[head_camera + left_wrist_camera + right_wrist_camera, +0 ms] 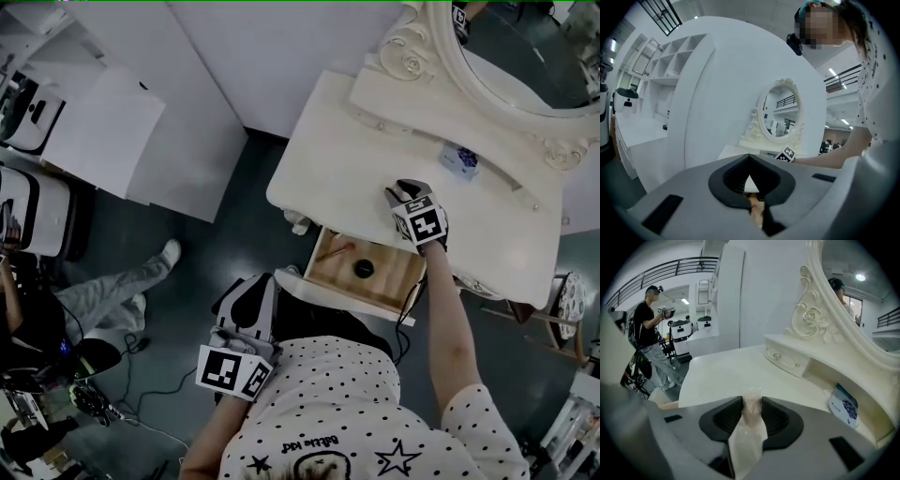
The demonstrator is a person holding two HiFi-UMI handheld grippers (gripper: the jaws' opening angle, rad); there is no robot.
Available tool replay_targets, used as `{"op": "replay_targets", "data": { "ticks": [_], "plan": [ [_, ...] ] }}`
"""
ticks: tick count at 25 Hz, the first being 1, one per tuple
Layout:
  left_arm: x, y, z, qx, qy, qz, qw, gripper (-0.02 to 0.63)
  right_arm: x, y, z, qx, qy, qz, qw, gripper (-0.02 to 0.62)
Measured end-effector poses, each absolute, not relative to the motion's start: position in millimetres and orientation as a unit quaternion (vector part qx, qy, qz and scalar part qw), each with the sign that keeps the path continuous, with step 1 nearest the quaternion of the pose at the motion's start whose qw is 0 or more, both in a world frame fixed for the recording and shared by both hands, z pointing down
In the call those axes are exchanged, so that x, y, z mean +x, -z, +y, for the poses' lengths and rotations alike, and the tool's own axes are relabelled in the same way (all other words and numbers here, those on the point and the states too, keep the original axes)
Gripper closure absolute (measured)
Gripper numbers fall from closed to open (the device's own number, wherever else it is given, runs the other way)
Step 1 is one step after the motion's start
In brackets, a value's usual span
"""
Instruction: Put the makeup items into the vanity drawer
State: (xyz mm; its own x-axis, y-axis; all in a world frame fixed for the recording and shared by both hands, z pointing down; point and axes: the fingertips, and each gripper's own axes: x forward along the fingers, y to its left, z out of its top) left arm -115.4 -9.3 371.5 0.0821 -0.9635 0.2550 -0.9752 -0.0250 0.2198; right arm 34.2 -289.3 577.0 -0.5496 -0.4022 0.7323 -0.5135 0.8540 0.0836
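The cream vanity top (347, 169) has its wooden drawer (394, 277) pulled open at the front. A round black item (363, 269) and a reddish stick (339, 249) lie inside. My right gripper (401, 193) is low over the vanity top just behind the drawer, angled down. In the right gripper view its jaws (752, 402) are shut on a pale pink clear-topped tube (749, 427), which fills the gap between the pads. My left gripper (255, 286) hangs low beside my body, left of the drawer. Its jaws (749, 161) meet at the tips, with nothing clearly held.
An oval mirror in a carved frame (441, 52) stands at the back of the vanity, with a small blue-and-white box (459, 161) on the ledge below it. White shelving (94, 122) is at the left. A person (647, 333) stands on the dark floor beyond.
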Motion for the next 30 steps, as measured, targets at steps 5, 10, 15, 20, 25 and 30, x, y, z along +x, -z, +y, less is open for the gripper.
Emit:
{"op": "replay_targets", "data": {
  "ticks": [5,10,15,20,25,30],
  "plan": [
    [-112,-372,-11,0.721,-0.017,-0.672,0.168,0.611,38,-568,-287,0.282,-0.090,-0.879,0.375,0.471],
    [-105,-369,-15,0.730,-0.016,-0.663,0.166,0.611,45,-534,-277,0.298,-0.086,-0.892,0.330,0.474],
    [-95,-369,-18,0.744,-0.014,-0.648,0.161,0.611,65,-496,-248,0.325,-0.102,-0.901,0.267,0.474],
    [-82,-369,-24,0.764,-0.015,-0.625,0.157,0.611,88,-459,-204,0.347,-0.121,-0.907,0.205,0.476],
    [-71,-370,-27,0.777,-0.012,-0.610,0.158,0.611,118,-436,-161,0.392,-0.155,-0.895,0.145,0.476],
    [-57,-371,-31,0.792,-0.015,-0.590,0.154,0.611,150,-438,-124,0.442,-0.179,-0.869,0.129,0.476]
  ]
}}
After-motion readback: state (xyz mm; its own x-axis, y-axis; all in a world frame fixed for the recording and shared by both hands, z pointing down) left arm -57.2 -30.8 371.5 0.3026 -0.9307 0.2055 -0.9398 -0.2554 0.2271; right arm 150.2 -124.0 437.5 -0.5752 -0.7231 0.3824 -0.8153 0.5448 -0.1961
